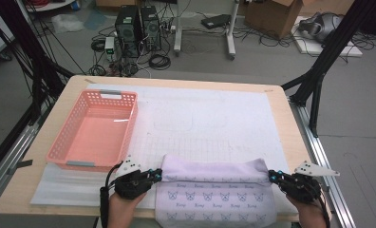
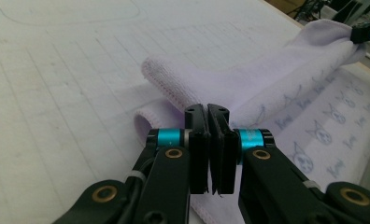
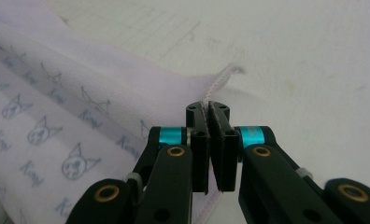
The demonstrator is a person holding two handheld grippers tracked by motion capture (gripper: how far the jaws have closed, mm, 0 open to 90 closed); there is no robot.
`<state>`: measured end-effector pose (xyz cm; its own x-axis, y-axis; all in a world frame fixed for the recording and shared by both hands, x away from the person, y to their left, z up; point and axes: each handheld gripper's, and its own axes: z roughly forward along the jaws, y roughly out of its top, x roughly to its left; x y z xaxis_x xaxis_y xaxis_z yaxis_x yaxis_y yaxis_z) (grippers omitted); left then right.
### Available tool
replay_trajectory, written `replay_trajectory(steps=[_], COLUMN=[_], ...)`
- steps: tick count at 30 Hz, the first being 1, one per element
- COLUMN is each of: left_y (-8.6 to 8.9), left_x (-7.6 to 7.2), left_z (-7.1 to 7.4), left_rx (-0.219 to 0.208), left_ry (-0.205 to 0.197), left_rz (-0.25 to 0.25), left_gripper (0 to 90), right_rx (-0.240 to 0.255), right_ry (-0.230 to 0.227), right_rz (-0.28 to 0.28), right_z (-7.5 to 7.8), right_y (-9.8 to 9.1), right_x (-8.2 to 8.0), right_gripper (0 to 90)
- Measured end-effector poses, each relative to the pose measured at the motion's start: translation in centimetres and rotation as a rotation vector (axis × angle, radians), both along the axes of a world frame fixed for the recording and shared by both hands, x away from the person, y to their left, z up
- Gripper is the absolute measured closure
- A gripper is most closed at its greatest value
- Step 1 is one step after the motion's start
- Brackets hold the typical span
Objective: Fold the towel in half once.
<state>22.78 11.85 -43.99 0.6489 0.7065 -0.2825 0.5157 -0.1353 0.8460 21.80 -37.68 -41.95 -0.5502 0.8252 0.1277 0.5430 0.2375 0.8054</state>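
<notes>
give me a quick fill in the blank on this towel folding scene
1. Each gripper, left gripper and right gripper, is shut on a corner of the ____.
2. The towel is printed with small ____ faces.
3. The pink basket is ____.

Missing words: towel; cat; empty

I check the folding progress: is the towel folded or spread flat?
Partly folded: the towel has its far edge doubled over toward the person, both corners pinched in the left tongs and right tongs.
</notes>
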Motion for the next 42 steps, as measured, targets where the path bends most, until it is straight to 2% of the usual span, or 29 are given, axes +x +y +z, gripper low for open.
replay_trajectory(steps=[1,2,3,4,5,7,9,12,13,14,16,17,18,21,23,27,30,34,37,40,42], left_y=[-0.1,0.0,-0.1,-0.1,-0.1,-0.1,-0.6,-1.5,-1.8,-2.1,-2.3,-2.3,-2.3,-1.7,-1.4,-1.1,-0.7,-0.7,-0.4,-0.2,-0.2], left_x=[0.0,0.2,0.5,1.0,1.3,2.1,2.9,3.8,4.0,4.1,3.9,3.7,3.6,2.8,2.2,1.1,-0.2,-1.6,-2.6,-3.2,-3.2], left_z=[-0.2,-0.3,-0.3,-0.2,-0.1,0.2,0.3,-0.2,-0.5,-0.7,-0.9,-0.9,-0.7,-0.1,0.3,0.8,0.9,0.9,0.9,0.4,0.0], left_rx=[0.0,-0.006,-0.015,-0.031,-0.035,-0.048,-0.047,-0.01,-0.003,0.01,0.022,0.023,0.023,-0.017,-0.05,-0.05,-0.056,-0.037,-0.042,-0.04,-0.04], left_ry=[0.001,0.005,0.015,0.03,0.036,0.039,0.049,0.09,0.102,0.098,0.085,0.069,0.054,0.018,-0.001,-0.02,-0.024,-0.021,-0.015,0.017,0.046], left_rz=[0.001,0.004,0.024,0.037,0.044,0.058,0.053,0.031,0.024,0.026,0.017,0.017,0.015,0.013,0.012,0.005,-0.007,-0.038,-0.049,-0.066,-0.081], left_gripper=[84.8,79.3,67.9,58.3,52.7,47.2,46.2,46.9,50.2,56.3,77.0,82.4,84.1,84.3,80.7,79.7,83.7,85.5,85.5,85.1,83.7], right_rx=[-0.003,0.001,0.005,0.01,0.025,0.05,0.044,0.003,-0.02,-0.043,-0.06,-0.064,-0.064,-0.049,-0.016,0.047,0.055,0.054,0.042,0.023,-0.002], right_ry=[0.013,0.028,0.039,0.046,0.044,0.04,0.036,0.06,0.071,0.079,0.09,0.08,0.073,0.044,0.023,0.004,-0.001,0.019,0.043,0.103,0.13], right_rz=[0.002,0.002,0.001,-0.005,-0.026,-0.05,-0.05,-0.053,-0.057,-0.055,-0.036,-0.036,-0.036,-0.04,-0.04,-0.023,-0.009,0.001,0.014,0.014,0.015], right_z=[-0.2,-0.4,-0.6,-0.6,-0.5,-0.1,0.3,0.3,0.1,0.0,-0.3,-0.3,-0.2,0.2,0.7,1.2,1.3,1.0,0.3,-0.8,-1.5], right_y=[-0.1,-0.2,-0.3,-0.4,-0.4,-0.4,0.0,1.0,1.4,1.6,1.7,1.7,1.7,1.3,0.9,0.3,0.1,0.0,-0.2,-0.1,0.0], right_x=[-0.1,-0.1,0.0,0.1,0.3,0.7,1.3,2.8,3.3,3.7,4.0,4.0,3.8,3.0,2.3,0.7,-0.6,-2.3,-3.5,-4.3,-4.6], right_gripper=[86.4,85.7,83.4,77.7,68.8,61.7,58.1,56.1,58.1,65.4,82.2,86.2,86.5,86.7,86.6,86.6,86.6,86.6,86.5,85.9,78.8])
